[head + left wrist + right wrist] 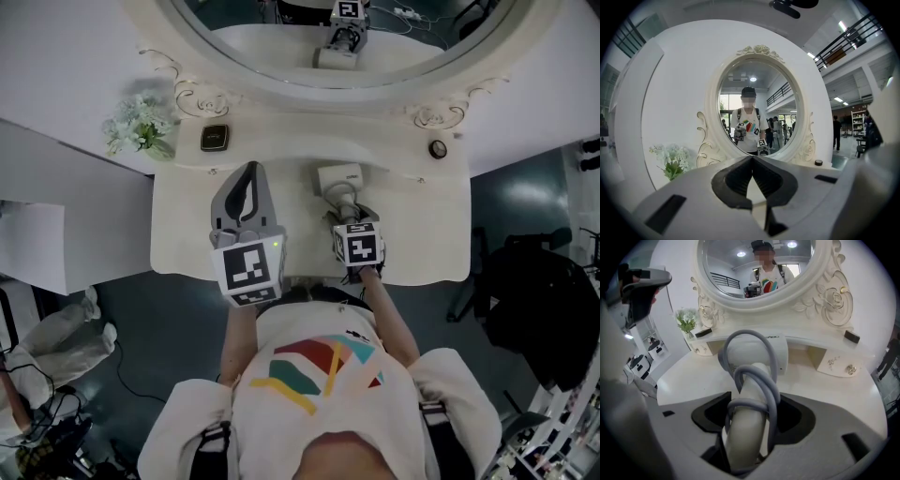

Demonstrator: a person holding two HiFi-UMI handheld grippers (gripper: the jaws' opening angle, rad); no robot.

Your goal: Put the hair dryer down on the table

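Since the dryer [757, 352] was meant for the worktop [689, 376], my right gripper [746, 427] held it over that, before the mirror [754, 268], jaws clamped on the cord-wrapped handle; my left gripper [752, 161] hung alongside, jaws shut, empty.

flowers [139, 127]: far left of mirror [272, 42]
box [215, 138]: before mirror, left side
dryer [339, 181]: before mirror, on desk [187, 234]
disc [438, 148]: before mirror, right side
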